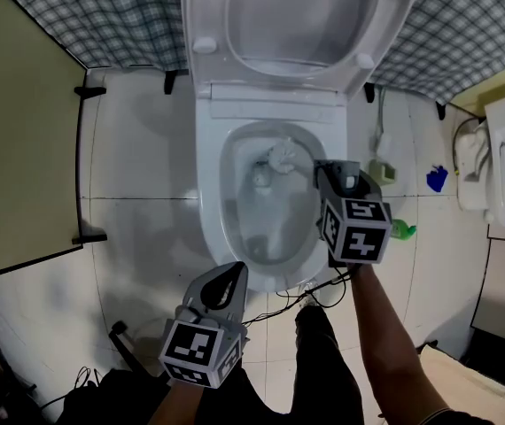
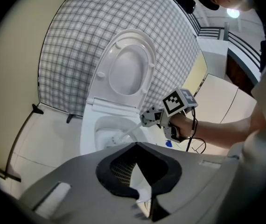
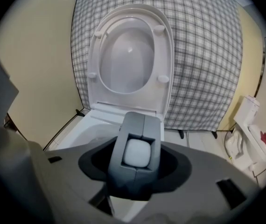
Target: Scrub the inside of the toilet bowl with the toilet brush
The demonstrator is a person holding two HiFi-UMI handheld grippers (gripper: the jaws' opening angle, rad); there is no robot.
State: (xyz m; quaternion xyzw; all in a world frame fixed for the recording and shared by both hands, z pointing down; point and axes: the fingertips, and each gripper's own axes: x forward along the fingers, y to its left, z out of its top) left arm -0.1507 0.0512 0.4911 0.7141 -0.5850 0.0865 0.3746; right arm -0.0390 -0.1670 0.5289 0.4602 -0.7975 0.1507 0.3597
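Scrubbing looks under way: the right gripper, fingers clamped on the handle, holds the toilet brush head inside the toilet bowl, near its back wall. The left gripper hovers in front, fingers closed and empty. The next move probably calls for sweeping the bristles round the wall

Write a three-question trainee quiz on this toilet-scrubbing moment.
1. True or false: the toilet seat is folded down.
2. Which gripper's fingers are closed on the handle of the toilet brush?
3. Fill in: the brush head sits inside the toilet ____.
Key: 1 false, it stands raised. 2 the right gripper. 3 bowl.
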